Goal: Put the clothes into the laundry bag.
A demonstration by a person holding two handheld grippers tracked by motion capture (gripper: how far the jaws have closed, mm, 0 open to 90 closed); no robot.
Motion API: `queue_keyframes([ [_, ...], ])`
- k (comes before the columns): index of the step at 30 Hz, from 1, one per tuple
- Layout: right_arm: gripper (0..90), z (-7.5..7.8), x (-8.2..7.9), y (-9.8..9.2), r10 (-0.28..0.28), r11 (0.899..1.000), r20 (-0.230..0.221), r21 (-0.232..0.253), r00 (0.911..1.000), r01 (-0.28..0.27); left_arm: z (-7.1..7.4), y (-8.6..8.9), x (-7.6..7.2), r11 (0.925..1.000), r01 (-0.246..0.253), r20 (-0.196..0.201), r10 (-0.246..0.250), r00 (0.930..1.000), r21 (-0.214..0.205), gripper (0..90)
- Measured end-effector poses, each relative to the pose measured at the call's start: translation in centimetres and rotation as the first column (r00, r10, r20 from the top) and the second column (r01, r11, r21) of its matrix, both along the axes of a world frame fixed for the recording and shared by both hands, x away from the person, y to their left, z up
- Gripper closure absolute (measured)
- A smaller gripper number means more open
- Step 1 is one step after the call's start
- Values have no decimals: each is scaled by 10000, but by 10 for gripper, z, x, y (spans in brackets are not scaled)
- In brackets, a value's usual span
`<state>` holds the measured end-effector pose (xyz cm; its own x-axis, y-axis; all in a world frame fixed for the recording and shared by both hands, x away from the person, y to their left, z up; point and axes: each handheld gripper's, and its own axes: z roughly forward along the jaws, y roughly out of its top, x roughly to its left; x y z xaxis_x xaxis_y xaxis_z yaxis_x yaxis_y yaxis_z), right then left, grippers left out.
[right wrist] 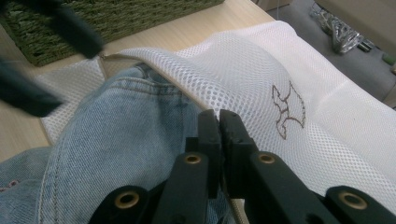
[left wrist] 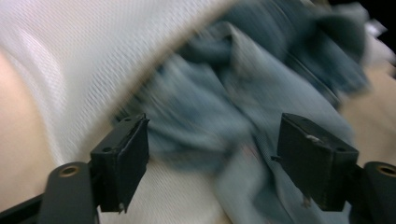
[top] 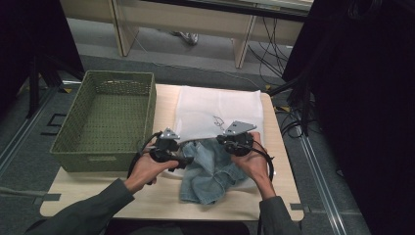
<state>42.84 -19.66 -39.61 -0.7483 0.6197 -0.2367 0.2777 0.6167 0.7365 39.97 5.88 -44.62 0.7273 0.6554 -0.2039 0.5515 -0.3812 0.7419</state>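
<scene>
A white mesh laundry bag (top: pixel 215 110) lies flat on the table, with a small embroidered mark (right wrist: pixel 287 109) on its top. A light blue denim garment (top: pixel 210 176) sits crumpled at the bag's near opening, its upper part tucked under the mesh (right wrist: pixel 233 70). My left gripper (top: pixel 188 161) is at the garment's left side, open; in the left gripper view its jaws (left wrist: pixel 212 158) stand wide apart with blurred denim (left wrist: pixel 210 116) beyond them. My right gripper (right wrist: pixel 218 123) is shut on the bag's rim just above the denim (right wrist: pixel 121 135).
A green woven basket (top: pixel 151 107) stands empty on the table's left half, close beside the bag. Bare light wood (top: pixel 161 196) shows along the near edge. Dark stands and cables crowd the floor to the right.
</scene>
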Motion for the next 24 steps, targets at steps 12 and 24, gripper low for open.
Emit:
queue_keyframes([
  [12, 890, 2, -6, 5, 352, 9994, -54, -36, 9994, -353, -36, -66, 50, 9915, -1300, 888, 1300, 9875, -61, 755],
  [24, 893, -7, -6, -2, -69, 10000, -596, -66, 9982, 65, -41, -59, 54, 9955, -910, 266, 903, 9956, 273, 462],
])
